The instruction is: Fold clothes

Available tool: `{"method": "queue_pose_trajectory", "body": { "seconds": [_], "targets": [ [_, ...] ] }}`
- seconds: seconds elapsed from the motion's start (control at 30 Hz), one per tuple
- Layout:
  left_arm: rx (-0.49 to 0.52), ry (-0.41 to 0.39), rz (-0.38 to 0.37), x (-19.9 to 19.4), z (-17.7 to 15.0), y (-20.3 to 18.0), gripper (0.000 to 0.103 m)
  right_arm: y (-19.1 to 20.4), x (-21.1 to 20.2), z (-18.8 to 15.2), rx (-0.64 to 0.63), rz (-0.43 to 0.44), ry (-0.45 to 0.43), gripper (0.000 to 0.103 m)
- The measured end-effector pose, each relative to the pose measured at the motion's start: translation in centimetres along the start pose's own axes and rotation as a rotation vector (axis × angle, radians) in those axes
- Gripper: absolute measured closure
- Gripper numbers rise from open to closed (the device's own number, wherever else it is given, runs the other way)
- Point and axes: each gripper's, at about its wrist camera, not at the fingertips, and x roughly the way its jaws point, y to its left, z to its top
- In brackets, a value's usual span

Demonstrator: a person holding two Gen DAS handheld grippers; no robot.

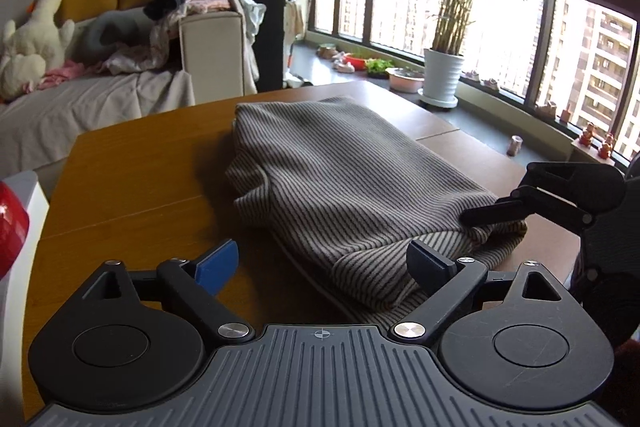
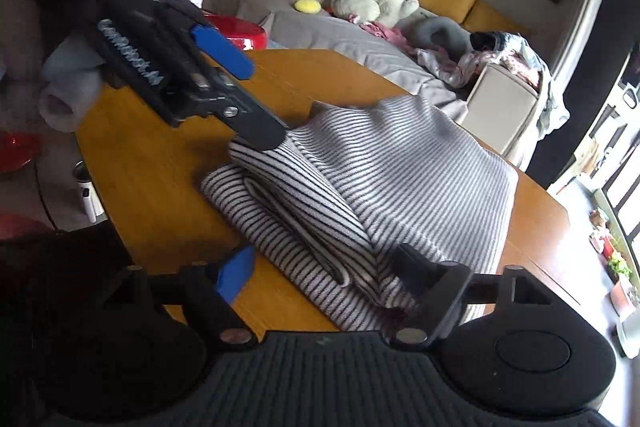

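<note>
On the wooden worktop point(image 1: 132, 163), left view: a folded striped garment point(image 1: 340, 179) lies before the spread left claw point(image 1: 326, 263); a potted plant point(image 1: 444, 75) stands behind. Right view: the right claw point(image 2: 332, 277), fingers apart, straddles the garment's near edge, sofa point(image 2: 340, 35) beyond.

Both tongs are matte black plastic with a ribbed grey base plate between two round hubs. Silver screw heads mark the linkage pivots. The left tongs point(image 1: 322, 261) and right tongs point(image 2: 324, 269) each carry one blue pad and one dark pad. White lettering runs along the left tool's body.
</note>
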Motion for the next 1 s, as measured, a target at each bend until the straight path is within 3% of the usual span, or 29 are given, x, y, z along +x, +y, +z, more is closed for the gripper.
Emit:
{"method": "queue_pose_trajectory", "body": {
  "seconds": [0.23, 0.33, 0.5, 0.53, 0.63, 0.67, 0.83, 1.0],
  "targets": [
    [0.039, 0.021, -0.014, 0.3, -0.6, -0.4, 0.006, -5.5, 0.2, -0.8, 0.336, 0.114, 0.003, 0.056],
    [0.075, 0.037, -0.009, 0.7, -1.1, -1.0, 0.006, -7.3, 0.2, -1.2, 0.444, 0.151, 0.002, 0.056],
    [0.128, 0.046, 0.009, 0.8, -1.3, -1.7, 0.005, -5.3, -1.0, -0.8, 0.283, 0.089, -0.018, 0.054],
    [0.124, 0.043, 0.014, 0.7, -1.2, -1.6, 0.005, -4.5, -1.5, -0.6, 0.215, 0.064, -0.031, 0.049],
    [0.109, 0.038, 0.032, 0.4, -0.9, -1.1, 0.004, -2.2, -3.3, -0.4, -0.001, 0.0, -0.076, 0.022],
    [0.105, 0.037, 0.036, 0.3, -0.8, -0.9, 0.004, -1.8, -3.7, -0.4, -0.043, -0.002, -0.084, 0.022],
    [0.097, 0.035, 0.046, 0.1, -0.5, -0.7, 0.002, -1.3, -2.9, 0.7, -0.059, 0.013, -0.1, 0.022],
    [0.096, 0.035, 0.048, 0.0, -0.4, -0.6, 0.001, -0.2, -0.4, 0.6, -0.049, 0.049, -0.058, 0.019]
  ]
}}
